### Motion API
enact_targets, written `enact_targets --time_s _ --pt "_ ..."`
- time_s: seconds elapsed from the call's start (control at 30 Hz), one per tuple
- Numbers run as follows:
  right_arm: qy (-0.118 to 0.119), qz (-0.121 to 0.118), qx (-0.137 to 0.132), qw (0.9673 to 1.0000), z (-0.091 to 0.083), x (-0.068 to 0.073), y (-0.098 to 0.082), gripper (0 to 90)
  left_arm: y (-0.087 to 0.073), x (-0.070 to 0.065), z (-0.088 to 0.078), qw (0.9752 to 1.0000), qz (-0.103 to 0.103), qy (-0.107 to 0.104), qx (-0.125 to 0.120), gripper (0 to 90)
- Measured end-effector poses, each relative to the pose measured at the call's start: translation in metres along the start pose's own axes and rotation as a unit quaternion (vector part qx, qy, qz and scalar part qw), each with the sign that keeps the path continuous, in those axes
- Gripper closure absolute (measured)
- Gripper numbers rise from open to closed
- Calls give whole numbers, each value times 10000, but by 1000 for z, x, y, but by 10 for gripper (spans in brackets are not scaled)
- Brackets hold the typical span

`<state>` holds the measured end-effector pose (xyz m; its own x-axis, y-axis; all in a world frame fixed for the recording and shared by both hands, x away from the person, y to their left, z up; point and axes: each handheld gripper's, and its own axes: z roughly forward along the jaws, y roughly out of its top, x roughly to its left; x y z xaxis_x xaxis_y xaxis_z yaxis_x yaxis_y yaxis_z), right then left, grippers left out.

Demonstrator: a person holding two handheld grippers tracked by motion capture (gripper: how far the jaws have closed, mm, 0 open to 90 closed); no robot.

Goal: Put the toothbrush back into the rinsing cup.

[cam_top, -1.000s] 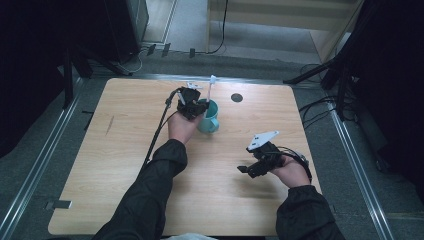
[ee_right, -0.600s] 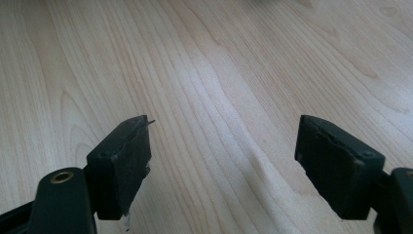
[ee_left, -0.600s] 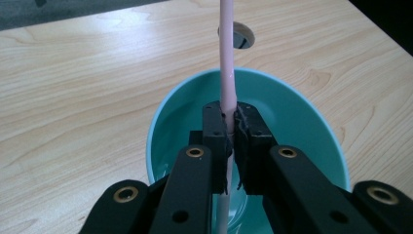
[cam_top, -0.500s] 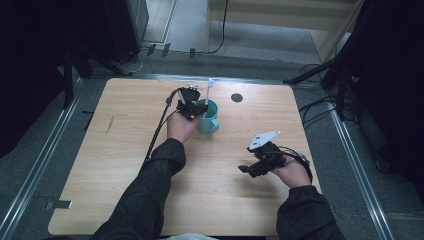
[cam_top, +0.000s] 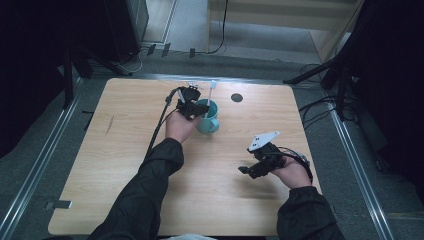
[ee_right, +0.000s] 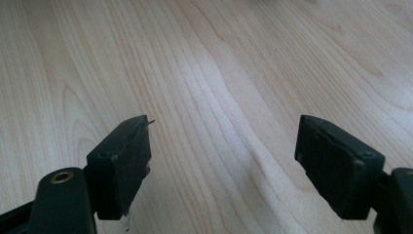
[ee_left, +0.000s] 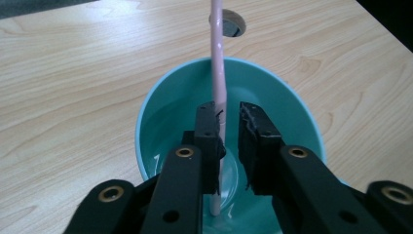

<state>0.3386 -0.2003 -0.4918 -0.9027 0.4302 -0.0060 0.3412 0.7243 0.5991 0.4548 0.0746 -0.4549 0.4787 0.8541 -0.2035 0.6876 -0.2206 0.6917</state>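
A teal cup stands on the wooden table toward the back centre. A pale pink stick stands upright inside it, and its top pokes above the rim. My left gripper reaches down into the cup. Its jaws have just been opening: the stick leans on the left pad, and a gap separates it from the right pad. In the high view the left gripper sits at the cup's left rim. My right gripper hovers open over bare wood at the front right, and nothing lies between its fingers.
A round cable hole lies in the tabletop just behind and right of the cup, also in the left gripper view. A black cable trails from the left gripper along the forearm. Dark stands and cables flank the table.
The stick's top sits slightly lower over the cup than a second ago. Both hands have kept their places.
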Motion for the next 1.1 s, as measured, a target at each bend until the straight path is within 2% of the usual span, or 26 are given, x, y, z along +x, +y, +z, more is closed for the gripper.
enact_targets --time_s 0.03,0.2,0.43,0.5,0.57,0.7,0.77,0.87,1.0,1.1 --pt "-4 6 9 10000 0 0 0 208 1 0 -4 10000 56 -6 27 758" --pt "-10 -11 -4 10000 -1 1 0 208 1 -1 -14 9999 33 -120 60 719" --pt "-19 -49 6 10000 -2 3 0 208 2 -6 -40 9992 222 -268 173 646" --pt "-12 -50 7 10000 -2 3 0 209 1 -6 -42 9991 226 -297 222 618" --pt "-17 -44 23 10000 -1 3 -1 209 -1 -4 -52 9985 288 -364 302 595" --pt "-25 -25 36 10000 -1 3 -1 208 -3 -2 -63 9981 348 -414 292 554" --pt "-29 -19 39 10000 -1 3 -1 209 -7 2 -74 9979 248 -536 272 525" --pt "-27 -3 39 10000 -1 2 -2 209 -15 6 -84 9978 175 -562 290 509" --pt "-31 18 66 10000 -1 3 -4 209 -26 11 -91 9973 166 -609 371 483" --pt "-57 43 36 10000 -2 2 -5 209 -34 11 -92 9967 301 -563 495 478"
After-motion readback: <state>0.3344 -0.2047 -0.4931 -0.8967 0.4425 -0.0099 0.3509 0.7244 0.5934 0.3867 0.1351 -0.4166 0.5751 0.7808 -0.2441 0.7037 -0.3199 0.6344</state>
